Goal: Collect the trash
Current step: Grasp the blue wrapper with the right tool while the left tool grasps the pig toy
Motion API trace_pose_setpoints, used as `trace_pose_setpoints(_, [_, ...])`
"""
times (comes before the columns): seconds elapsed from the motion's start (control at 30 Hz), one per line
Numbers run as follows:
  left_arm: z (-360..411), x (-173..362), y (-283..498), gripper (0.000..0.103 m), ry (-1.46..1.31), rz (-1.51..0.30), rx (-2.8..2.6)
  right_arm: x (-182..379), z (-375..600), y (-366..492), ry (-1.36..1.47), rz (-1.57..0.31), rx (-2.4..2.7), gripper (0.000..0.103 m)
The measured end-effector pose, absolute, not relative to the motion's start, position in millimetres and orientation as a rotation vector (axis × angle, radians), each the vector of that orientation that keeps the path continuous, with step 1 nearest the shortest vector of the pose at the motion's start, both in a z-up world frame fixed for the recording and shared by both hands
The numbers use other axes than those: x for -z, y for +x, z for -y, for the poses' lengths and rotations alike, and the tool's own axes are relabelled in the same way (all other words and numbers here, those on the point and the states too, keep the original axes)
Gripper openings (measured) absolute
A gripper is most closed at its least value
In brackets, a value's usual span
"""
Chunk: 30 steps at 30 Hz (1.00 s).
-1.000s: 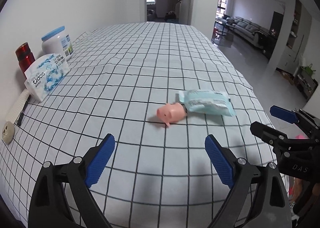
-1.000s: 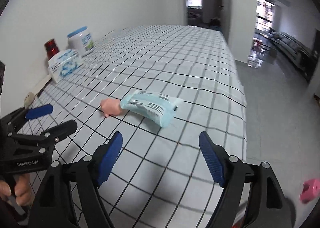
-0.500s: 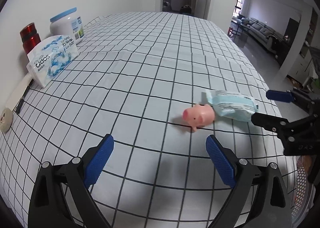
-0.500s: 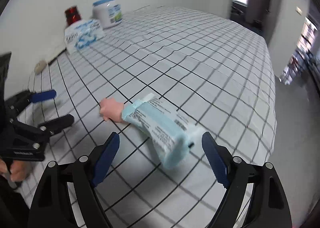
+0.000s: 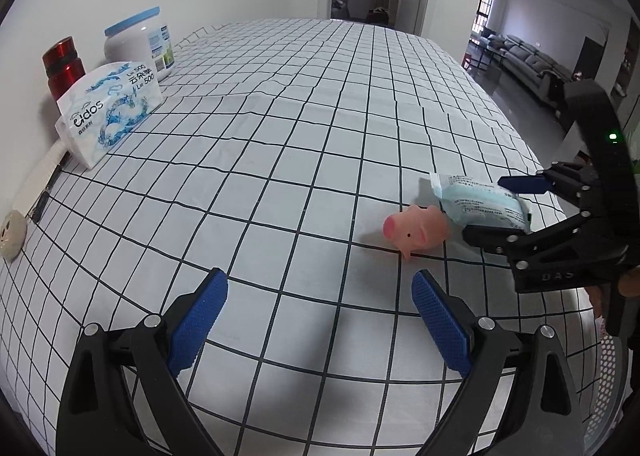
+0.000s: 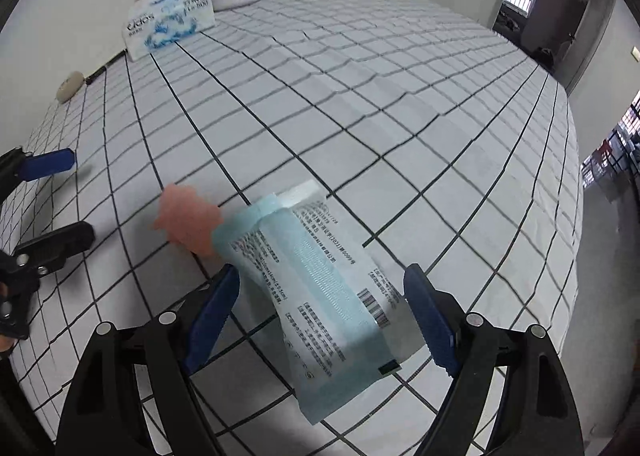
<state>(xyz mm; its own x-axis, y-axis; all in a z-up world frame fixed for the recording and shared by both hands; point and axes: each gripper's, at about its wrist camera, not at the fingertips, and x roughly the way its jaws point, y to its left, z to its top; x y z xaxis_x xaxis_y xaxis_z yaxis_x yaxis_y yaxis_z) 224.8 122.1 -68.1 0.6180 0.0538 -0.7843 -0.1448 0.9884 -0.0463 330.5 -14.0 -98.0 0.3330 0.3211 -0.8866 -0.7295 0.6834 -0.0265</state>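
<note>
Right gripper (image 6: 320, 316) spread wide around the blue packet (image 6: 316, 296), pink pig toy (image 6: 186, 222) at its ten o'clock; left gripper (image 5: 320, 320) wide, empty.

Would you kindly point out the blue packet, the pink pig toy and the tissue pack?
blue packet (image 6: 320, 296): right wrist view, printed middle.
pink pig toy (image 5: 416, 230): left wrist view, its head.
tissue pack (image 5: 108, 112): left wrist view, printed front.

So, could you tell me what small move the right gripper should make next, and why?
Probably close the jaws. The right gripper is open and already straddles the light-blue wrapper lying on the checked tablecloth, with a pad on either side. The pink pig toy touches the wrapper's far end, so grip gently.
</note>
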Motion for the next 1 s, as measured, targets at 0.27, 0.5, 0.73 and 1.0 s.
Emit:
trace_pose_setpoints(0.27, [-123,67,223,0.091,-0.116,-0.894,-0.098,100,22,315,-0.413,-1.012,-0.649,0.058])
trace_pose_setpoints(0.5, [-122,60,222,0.091,-0.106,-0.861,-0.060,86,45,288,-0.233,-0.973,-0.508,0.054])
trace_pose_setpoints(0.73, [-111,54,230,0.092,-0.056,-0.824,-0.016,56,73,240,-0.082,-0.865,-0.343,0.054])
trace_pose_setpoints(1.0, [-90,69,248,0.092,-0.023,-0.854,0.034,48,109,179,0.006,-0.813,-0.197,0.054])
